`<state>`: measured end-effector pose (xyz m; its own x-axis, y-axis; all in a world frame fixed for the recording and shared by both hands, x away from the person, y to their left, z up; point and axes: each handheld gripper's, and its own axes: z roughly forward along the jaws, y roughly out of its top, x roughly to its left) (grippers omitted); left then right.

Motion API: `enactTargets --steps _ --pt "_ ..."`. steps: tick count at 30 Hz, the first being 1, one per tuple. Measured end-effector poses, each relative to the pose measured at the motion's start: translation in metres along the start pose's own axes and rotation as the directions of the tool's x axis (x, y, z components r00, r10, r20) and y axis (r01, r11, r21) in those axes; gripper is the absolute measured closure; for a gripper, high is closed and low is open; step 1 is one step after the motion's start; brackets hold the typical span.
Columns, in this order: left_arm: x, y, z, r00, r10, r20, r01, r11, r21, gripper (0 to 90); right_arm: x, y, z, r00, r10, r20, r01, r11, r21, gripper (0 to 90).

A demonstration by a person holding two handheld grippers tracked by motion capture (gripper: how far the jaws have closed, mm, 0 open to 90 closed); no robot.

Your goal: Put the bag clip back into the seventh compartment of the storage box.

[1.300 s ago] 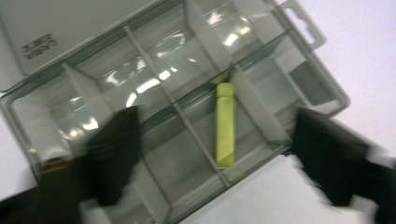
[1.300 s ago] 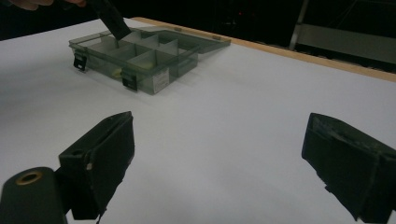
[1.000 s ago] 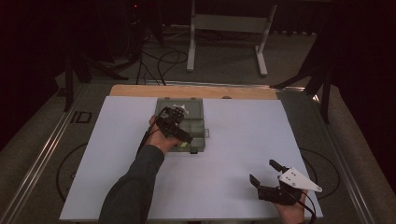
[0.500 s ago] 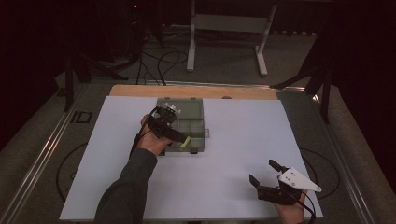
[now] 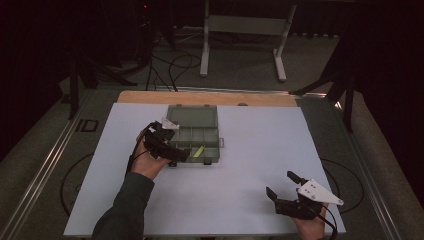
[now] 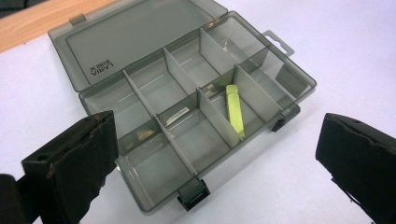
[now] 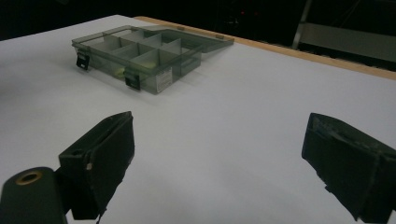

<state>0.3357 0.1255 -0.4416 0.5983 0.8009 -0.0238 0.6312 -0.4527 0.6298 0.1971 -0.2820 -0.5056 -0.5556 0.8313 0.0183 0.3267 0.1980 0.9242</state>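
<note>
A smoky grey compartment box (image 5: 200, 134) lies open on the white table sheet (image 5: 260, 145), its lid (image 5: 192, 115) flat toward the far side. A yellow-green stick (image 5: 198, 151) rests in a front-row compartment. My left gripper (image 5: 172, 146) hovers open at the box's front left corner, with nothing between its jaws. In the left gripper view the box (image 6: 187, 98) and the stick (image 6: 235, 109) lie just beyond the left gripper (image 6: 219, 144). My right gripper (image 5: 284, 184) is open near the front right of the sheet. The right gripper (image 7: 219, 149) faces the box (image 7: 140, 53) from well away.
A wooden strip (image 5: 210, 97) runs along the far table edge. Behind it on the dark floor are a metal stand (image 5: 240, 25) and cables (image 5: 175, 60). The box's two front latches (image 6: 194, 196) hang open.
My left gripper has drawn back from above the box toward its front left corner, and the yellow-green stick now shows in its compartment. The right gripper has not moved.
</note>
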Motion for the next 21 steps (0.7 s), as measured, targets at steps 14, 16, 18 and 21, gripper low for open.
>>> enactTargets --steps 14,16,18,21 --pt "-0.001 -0.053 -0.026 0.9982 0.033 0.050 -0.022 0.9774 -0.210 0.0 0.005 -0.001 0.004 0.9999 -0.007 -0.015 0.007 1.000 0.003 9.0" --pt "0.002 -0.069 -0.029 0.9977 0.032 0.060 -0.016 0.9663 -0.257 0.0 0.005 0.000 0.004 0.9999 -0.005 -0.016 0.005 1.000 -0.003 9.0" --pt "0.003 -0.074 -0.030 0.9977 0.028 0.062 -0.010 0.9605 -0.278 0.0 0.004 0.000 0.004 0.9999 -0.004 -0.015 0.004 1.000 -0.007 9.0" --pt "0.005 -0.090 -0.035 0.9977 0.036 0.058 -0.015 0.9460 -0.324 0.0 0.004 -0.001 0.004 0.9999 -0.005 -0.014 0.004 1.000 -0.011 9.0"
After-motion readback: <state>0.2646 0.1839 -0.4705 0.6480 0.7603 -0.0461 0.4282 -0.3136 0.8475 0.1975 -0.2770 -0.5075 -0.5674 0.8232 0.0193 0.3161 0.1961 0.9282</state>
